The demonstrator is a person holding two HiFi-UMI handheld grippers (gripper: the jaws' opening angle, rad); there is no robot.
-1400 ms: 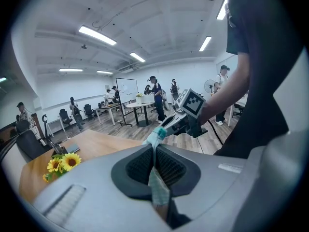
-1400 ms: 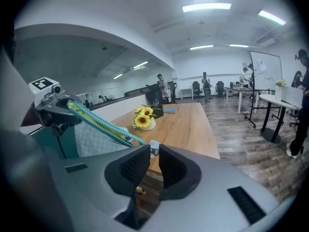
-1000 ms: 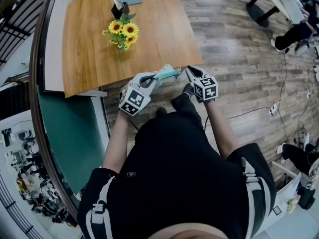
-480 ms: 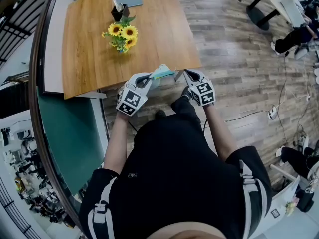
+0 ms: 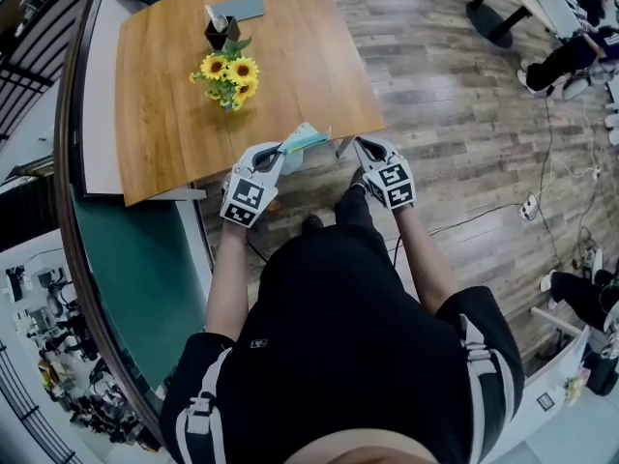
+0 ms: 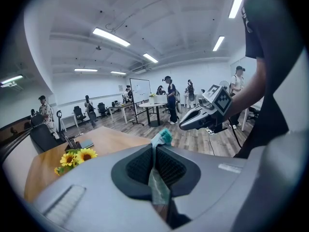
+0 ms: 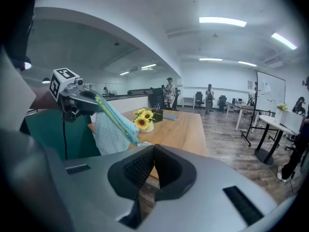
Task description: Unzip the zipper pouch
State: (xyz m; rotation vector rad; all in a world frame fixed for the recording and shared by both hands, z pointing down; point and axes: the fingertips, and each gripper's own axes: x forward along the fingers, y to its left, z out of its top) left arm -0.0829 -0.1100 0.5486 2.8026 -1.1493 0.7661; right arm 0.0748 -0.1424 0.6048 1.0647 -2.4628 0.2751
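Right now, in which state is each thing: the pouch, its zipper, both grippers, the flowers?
pouch: in the air, hanging from the left gripper.
zipper: looks closed.
left gripper: shut on the pouch.
right gripper: shut at the zipper's end; whether it grips anything is unclear.
flowers: upright on the table.

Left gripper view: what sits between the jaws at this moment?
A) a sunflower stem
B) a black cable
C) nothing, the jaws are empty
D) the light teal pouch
D: the left gripper has its jaws closed on the pouch, whose teal fabric runs down between the pads and sticks out past their tips.
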